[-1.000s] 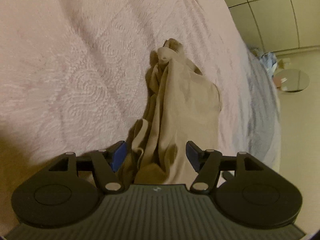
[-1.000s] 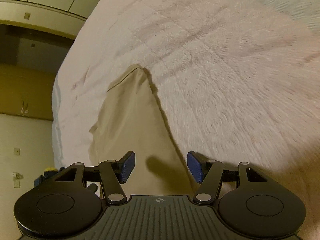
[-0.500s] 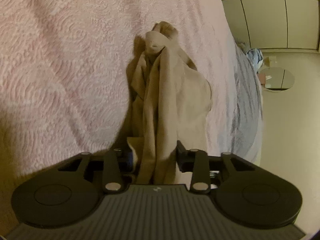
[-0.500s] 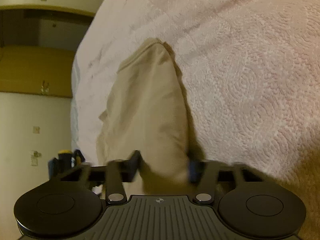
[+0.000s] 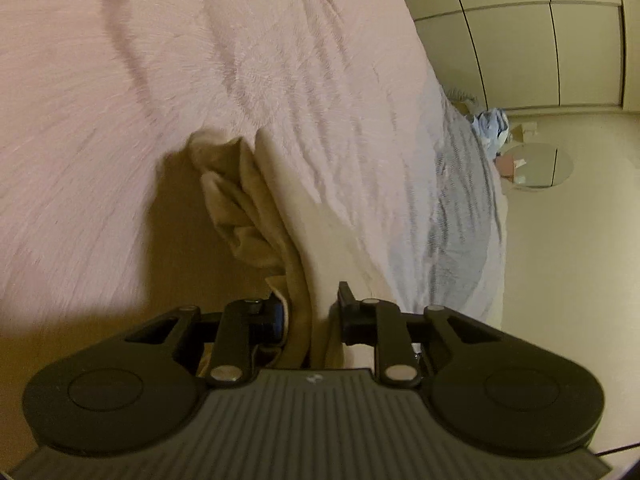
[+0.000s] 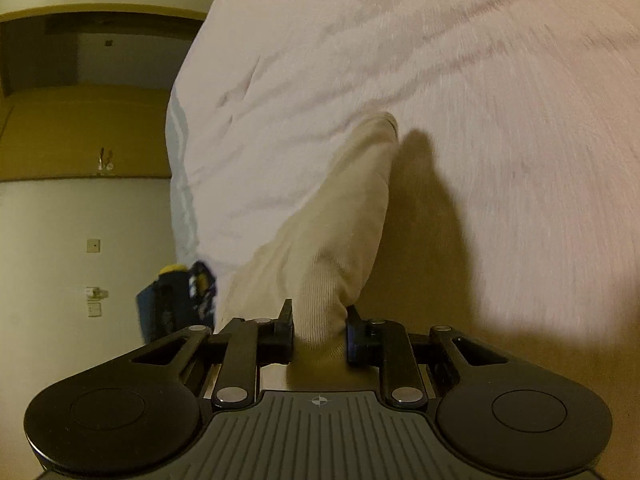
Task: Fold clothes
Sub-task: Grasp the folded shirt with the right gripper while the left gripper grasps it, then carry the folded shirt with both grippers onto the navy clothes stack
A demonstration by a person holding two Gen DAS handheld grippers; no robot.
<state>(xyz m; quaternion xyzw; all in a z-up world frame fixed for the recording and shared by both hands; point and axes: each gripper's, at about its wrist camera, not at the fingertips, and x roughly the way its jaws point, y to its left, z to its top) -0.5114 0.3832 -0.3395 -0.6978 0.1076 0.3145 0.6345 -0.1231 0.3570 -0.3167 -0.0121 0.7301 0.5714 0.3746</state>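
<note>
Mid-fold by the look of it, nowhere near a tidy stack. Left claw (image 5: 312, 316) pinched tight on a bunched end of the beige garment (image 5: 248, 216), rest of it trailing crumpled onto the pink bed (image 5: 120, 80). Right claw (image 6: 319, 322) clamped on the ribbed end of the same garment (image 6: 340, 208), lifted just above the bed. Still left: laying flat, creasing, squaring up.

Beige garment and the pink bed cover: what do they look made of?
Beige garment: soft matte knit, probably cotton jersey; the band pinched in the right tongs shows fine ribbing, and it bunches into limp folds at the left tongs. Pink bed cover: looks like fuzzy textured cloth, terry or quilted; blur leaves it open.
</note>
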